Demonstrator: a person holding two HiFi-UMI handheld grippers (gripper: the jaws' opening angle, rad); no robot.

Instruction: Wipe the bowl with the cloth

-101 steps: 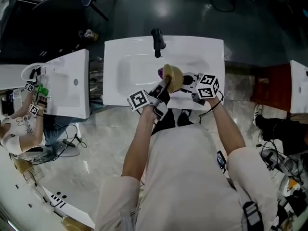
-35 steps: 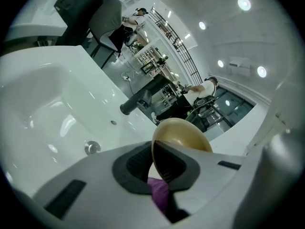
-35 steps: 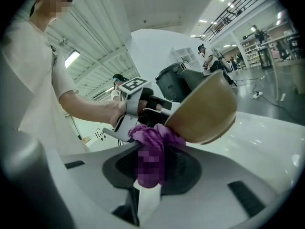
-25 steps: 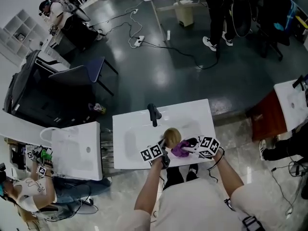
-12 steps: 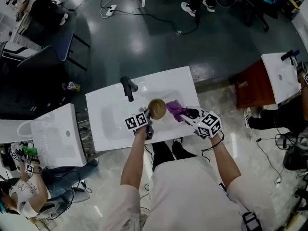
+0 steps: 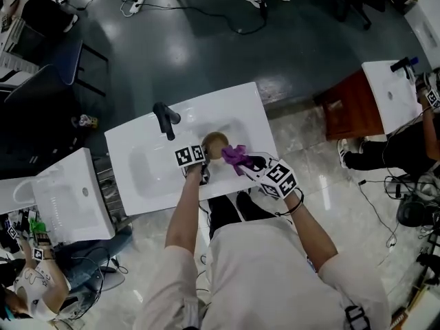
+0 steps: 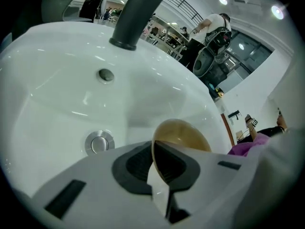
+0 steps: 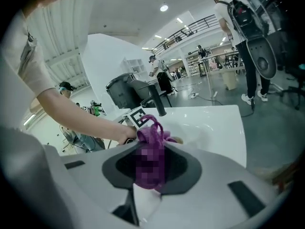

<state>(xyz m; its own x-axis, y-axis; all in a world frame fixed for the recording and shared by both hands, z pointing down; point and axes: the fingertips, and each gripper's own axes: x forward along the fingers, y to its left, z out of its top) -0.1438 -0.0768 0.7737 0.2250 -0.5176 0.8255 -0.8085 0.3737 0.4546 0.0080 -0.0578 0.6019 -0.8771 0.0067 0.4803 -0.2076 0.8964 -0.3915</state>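
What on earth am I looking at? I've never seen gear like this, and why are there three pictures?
There is no robot here: a person holds a two-jaw tool in each hand. One picture comes from a camera on the person's head, looking down at a white sink with a dark faucet. The other two come from cameras riding on the tools, each looking along its own jaws. The left gripper is clamped on the rim of a tan bowl. The right gripper pinches a purple cloth right beside the bowl, ready for wiping.
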